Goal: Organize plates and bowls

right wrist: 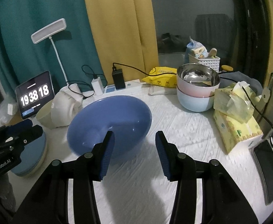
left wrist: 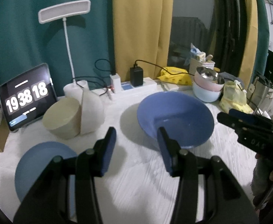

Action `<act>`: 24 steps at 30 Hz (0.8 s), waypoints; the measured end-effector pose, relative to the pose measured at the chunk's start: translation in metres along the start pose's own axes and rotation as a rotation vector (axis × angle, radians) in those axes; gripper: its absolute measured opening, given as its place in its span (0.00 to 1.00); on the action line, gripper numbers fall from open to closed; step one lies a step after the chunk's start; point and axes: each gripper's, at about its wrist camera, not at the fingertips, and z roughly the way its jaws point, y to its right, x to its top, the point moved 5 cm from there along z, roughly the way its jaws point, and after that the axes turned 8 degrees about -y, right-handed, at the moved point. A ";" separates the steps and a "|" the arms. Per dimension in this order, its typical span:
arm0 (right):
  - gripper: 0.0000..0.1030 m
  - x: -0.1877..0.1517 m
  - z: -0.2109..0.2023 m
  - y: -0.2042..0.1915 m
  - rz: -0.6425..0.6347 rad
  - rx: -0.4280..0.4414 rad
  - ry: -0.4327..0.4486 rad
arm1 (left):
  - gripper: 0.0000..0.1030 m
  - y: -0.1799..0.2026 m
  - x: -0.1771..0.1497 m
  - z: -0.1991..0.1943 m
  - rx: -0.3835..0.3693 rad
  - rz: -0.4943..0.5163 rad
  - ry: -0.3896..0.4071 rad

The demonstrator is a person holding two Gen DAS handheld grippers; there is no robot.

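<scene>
Both grippers, left (left wrist: 136, 147) and right (right wrist: 134, 149), hold their jaws spread with nothing between the pads. Just beyond them the blue bowl (left wrist: 175, 117) sits tilted on the table (left wrist: 140, 177), rim raised toward the rear, likely placed for pickup. Blue plates (right wrist: 37, 155) lie stacked at left. Stacked bowls (right wrist: 198, 89) stand at rear right, a probable destination.
</scene>
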 end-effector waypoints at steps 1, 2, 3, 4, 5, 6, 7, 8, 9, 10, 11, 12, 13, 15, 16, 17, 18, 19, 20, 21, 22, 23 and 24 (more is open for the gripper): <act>0.46 0.001 0.003 0.002 -0.001 -0.002 -0.001 | 0.46 0.000 0.002 0.004 -0.008 -0.003 -0.002; 0.46 0.003 0.007 0.003 -0.003 -0.003 -0.003 | 0.46 0.001 0.004 0.009 -0.014 -0.005 -0.004; 0.46 0.004 0.010 0.005 -0.004 -0.002 -0.003 | 0.46 0.001 0.005 0.013 -0.016 -0.007 -0.005; 0.46 0.005 0.013 0.007 -0.005 -0.002 -0.005 | 0.46 0.001 0.007 0.017 -0.020 -0.010 -0.007; 0.46 0.007 0.016 0.009 -0.005 -0.002 -0.006 | 0.46 0.001 0.008 0.021 -0.025 -0.015 -0.007; 0.46 0.008 0.020 0.010 -0.006 0.001 -0.006 | 0.46 0.001 0.009 0.024 -0.025 -0.017 -0.007; 0.46 0.008 0.023 0.012 -0.007 0.001 -0.007 | 0.46 0.001 0.010 0.028 -0.025 -0.019 -0.009; 0.46 0.009 0.026 0.013 -0.007 0.004 -0.007 | 0.46 0.001 0.011 0.031 -0.027 -0.021 -0.012; 0.46 0.009 0.029 0.015 -0.008 0.007 -0.006 | 0.46 0.001 0.011 0.035 -0.027 -0.024 -0.017; 0.46 0.010 0.032 0.016 -0.011 0.010 -0.005 | 0.46 0.001 0.012 0.038 -0.025 -0.026 -0.021; 0.46 0.010 0.035 0.016 -0.014 0.014 -0.002 | 0.46 0.002 0.012 0.041 -0.025 -0.027 -0.024; 0.46 0.010 0.037 0.017 -0.017 0.021 0.001 | 0.46 0.002 0.012 0.044 -0.024 -0.028 -0.029; 0.46 0.010 0.040 0.016 -0.018 0.026 0.001 | 0.46 0.002 0.011 0.046 -0.024 -0.028 -0.032; 0.46 0.009 0.046 0.016 -0.020 0.038 -0.007 | 0.46 0.003 0.011 0.052 -0.020 -0.029 -0.042; 0.46 0.008 0.048 0.016 -0.020 0.040 -0.013 | 0.46 0.003 0.010 0.055 -0.020 -0.030 -0.049; 0.46 0.007 0.051 0.016 -0.019 0.042 -0.018 | 0.46 0.003 0.010 0.057 -0.020 -0.032 -0.055; 0.46 0.005 0.053 0.016 -0.017 0.044 -0.026 | 0.46 0.003 0.009 0.060 -0.024 -0.033 -0.062; 0.46 0.005 0.055 0.016 -0.014 0.045 -0.032 | 0.46 0.004 0.009 0.062 -0.028 -0.034 -0.066; 0.46 0.004 0.057 0.017 -0.008 0.046 -0.037 | 0.46 0.004 0.009 0.064 -0.031 -0.034 -0.070; 0.46 0.004 0.058 0.017 -0.004 0.048 -0.040 | 0.46 0.005 0.009 0.066 -0.034 -0.033 -0.075; 0.46 0.004 0.058 0.018 -0.001 0.050 -0.043 | 0.46 0.006 0.008 0.068 -0.034 -0.032 -0.082; 0.46 0.004 0.060 0.019 0.003 0.049 -0.046 | 0.46 0.007 0.008 0.071 -0.032 -0.031 -0.087; 0.46 0.004 0.060 0.020 0.007 0.048 -0.049 | 0.46 0.008 0.007 0.073 -0.031 -0.030 -0.095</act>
